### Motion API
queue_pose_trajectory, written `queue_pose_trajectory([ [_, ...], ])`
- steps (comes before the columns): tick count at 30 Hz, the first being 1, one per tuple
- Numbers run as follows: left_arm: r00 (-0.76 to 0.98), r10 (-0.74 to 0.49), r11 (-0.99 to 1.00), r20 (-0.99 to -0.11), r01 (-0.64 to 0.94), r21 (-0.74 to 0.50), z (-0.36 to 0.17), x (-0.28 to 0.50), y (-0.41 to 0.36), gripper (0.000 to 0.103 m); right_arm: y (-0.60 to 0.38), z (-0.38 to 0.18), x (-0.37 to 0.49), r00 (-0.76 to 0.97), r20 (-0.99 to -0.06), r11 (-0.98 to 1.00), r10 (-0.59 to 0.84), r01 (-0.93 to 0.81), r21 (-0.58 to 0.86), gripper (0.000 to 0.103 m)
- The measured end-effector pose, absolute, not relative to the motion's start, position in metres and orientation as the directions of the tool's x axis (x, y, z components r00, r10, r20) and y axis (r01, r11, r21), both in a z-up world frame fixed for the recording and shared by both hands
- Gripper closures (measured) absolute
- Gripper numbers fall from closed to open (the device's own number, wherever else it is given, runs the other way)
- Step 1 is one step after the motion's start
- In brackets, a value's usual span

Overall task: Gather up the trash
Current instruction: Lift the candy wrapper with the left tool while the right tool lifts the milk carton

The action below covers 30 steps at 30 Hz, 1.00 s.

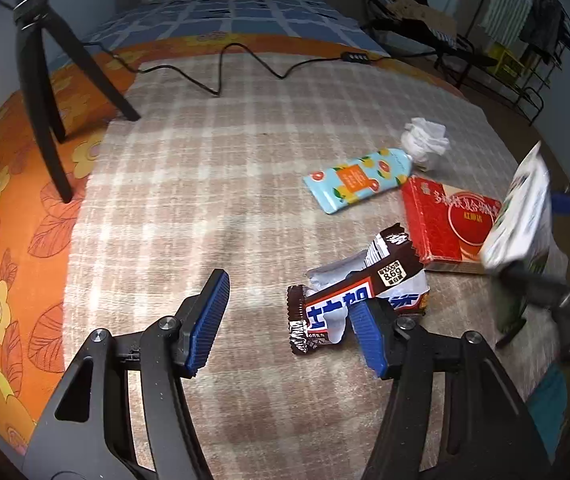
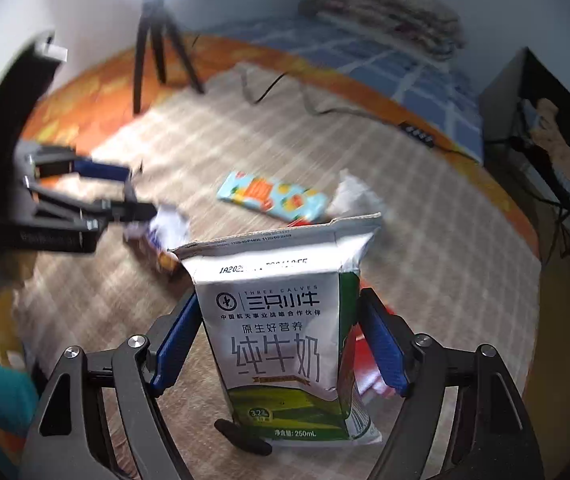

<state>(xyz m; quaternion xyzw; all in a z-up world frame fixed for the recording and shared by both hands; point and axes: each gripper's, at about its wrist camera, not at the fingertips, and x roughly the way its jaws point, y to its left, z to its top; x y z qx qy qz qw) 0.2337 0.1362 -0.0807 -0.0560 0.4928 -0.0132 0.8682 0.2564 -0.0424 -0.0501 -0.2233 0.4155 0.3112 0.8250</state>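
My left gripper (image 1: 288,294) stands open low over the plaid blanket. A torn brown and white candy wrapper (image 1: 365,284) lies flat by its right fingertip, with neither pad pressing on it. In the right wrist view, my right gripper (image 2: 279,302) is shut on a white and green milk carton (image 2: 281,332), held upright by its sides. The left wrist view shows that carton (image 1: 521,216) tilted in the air above a red box (image 1: 441,220). A citrus-print tube (image 1: 359,180) and a crumpled tissue (image 1: 425,140) lie beyond the box.
A black tripod (image 1: 41,92) stands at the left on the orange floral sheet (image 1: 1,216). A black cable (image 1: 221,68) snakes across the far edge of the plaid blanket (image 1: 205,184). A metal rack (image 1: 517,60) stands at the far right.
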Motion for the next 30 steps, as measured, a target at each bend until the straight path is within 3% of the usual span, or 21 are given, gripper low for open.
queue_pose_trajectory([
  [3,0.498,-0.071,0.996,-0.864,-0.006,-0.085,-0.086,0.236,0.126,0.044,-0.055,-0.04,0.257,0.494,-0.797,0.733,0.348,-0.673,-0.097,0.025],
  [7,0.461,-0.06,0.998,-0.886,0.037,-0.048,-0.098,0.24,0.108,0.073,-0.074,-0.025,0.263,0.54,-0.75,0.775,0.382,-0.629,-0.058,0.025],
  [9,0.475,-0.044,0.999,-0.879,0.04,-0.028,-0.098,0.239,0.102,0.077,-0.084,-0.017,0.265,0.557,-0.716,0.792,0.421,-0.611,-0.01,0.025],
  [11,0.474,-0.05,0.999,-0.879,0.038,-0.036,-0.096,0.24,0.101,0.096,-0.093,-0.011,0.265,0.582,-0.683,0.809,0.441,-0.588,0.022,0.025],
  [16,0.486,-0.042,0.999,-0.873,0.023,-0.036,-0.092,0.238,0.103,0.097,-0.102,0.0,0.265,0.67,-0.601,0.85,0.435,-0.526,0.029,0.025],
  [22,0.483,-0.061,0.998,-0.874,0.035,-0.05,-0.086,0.23,0.096,0.097,-0.093,-0.026,0.277,0.677,-0.655,0.861,0.336,-0.502,-0.077,0.026],
  [28,0.495,-0.06,0.997,-0.867,0.067,-0.03,-0.079,0.225,0.083,0.097,-0.106,-0.045,0.284,0.769,-0.61,0.896,0.193,-0.391,-0.209,0.026],
  [30,0.492,-0.06,0.997,-0.869,0.07,-0.029,-0.08,0.225,0.082,0.097,-0.121,-0.037,0.284,0.768,-0.598,0.918,0.229,-0.374,-0.129,0.026],
])
